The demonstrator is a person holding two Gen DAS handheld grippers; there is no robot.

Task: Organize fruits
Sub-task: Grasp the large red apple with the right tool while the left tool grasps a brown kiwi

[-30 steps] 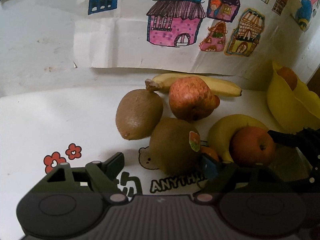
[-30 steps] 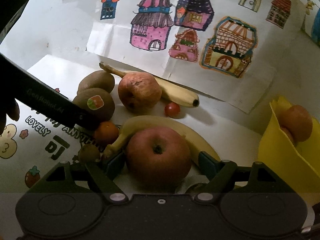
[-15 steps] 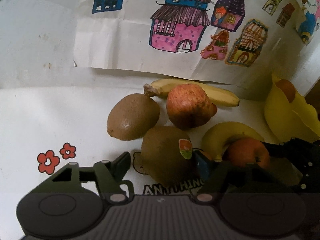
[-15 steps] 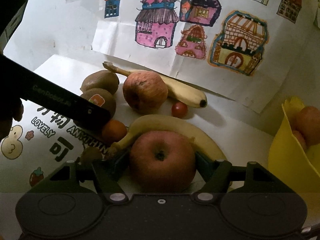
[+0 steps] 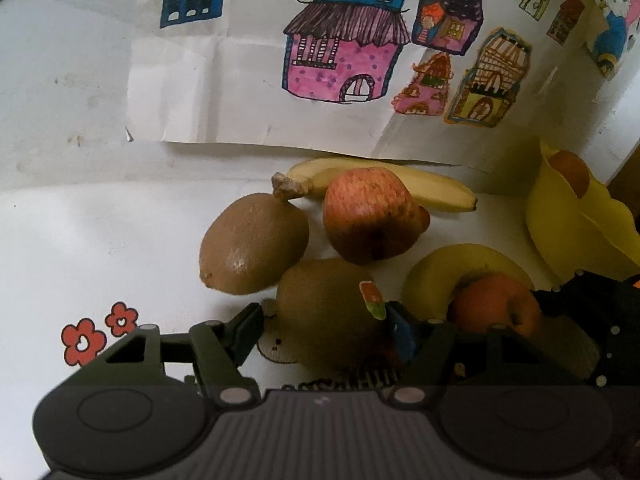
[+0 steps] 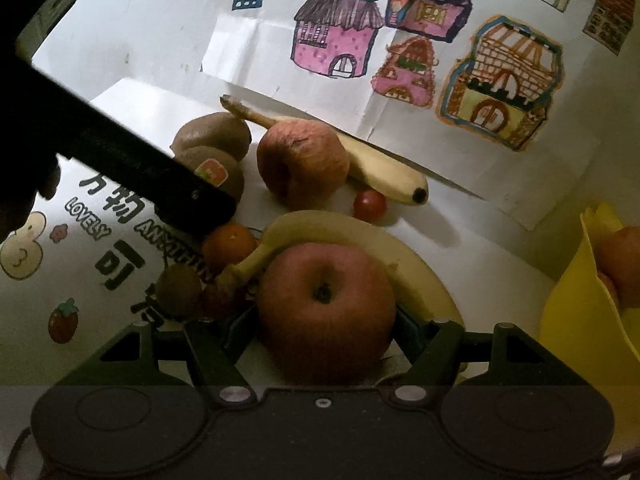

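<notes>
A kiwi with a sticker (image 5: 328,312) lies between the fingers of my left gripper (image 5: 324,322). The jaws are open and close around it, with a thin gap on the left side. A second kiwi (image 5: 254,244), a red apple (image 5: 370,218) and a banana (image 5: 436,192) lie behind. My right gripper (image 6: 320,330) is shut on a large red apple (image 6: 326,312) that rests against a curved banana (image 6: 352,232). The left gripper's dark body (image 6: 132,164) crosses the stickered kiwi (image 6: 224,174) in the right wrist view.
A yellow bowl (image 6: 580,320) holding orange fruit stands at the right, also in the left wrist view as the bowl (image 5: 568,236). A small orange (image 6: 228,246), a cherry tomato (image 6: 370,206) and a tiny kiwi (image 6: 178,290) lie among the fruit. A drawing of houses (image 5: 344,56) hangs on the wall behind.
Both grippers moved forward and narrowed their jaws. The right one closed onto the large apple, and the left one drew in around the stickered kiwi.
</notes>
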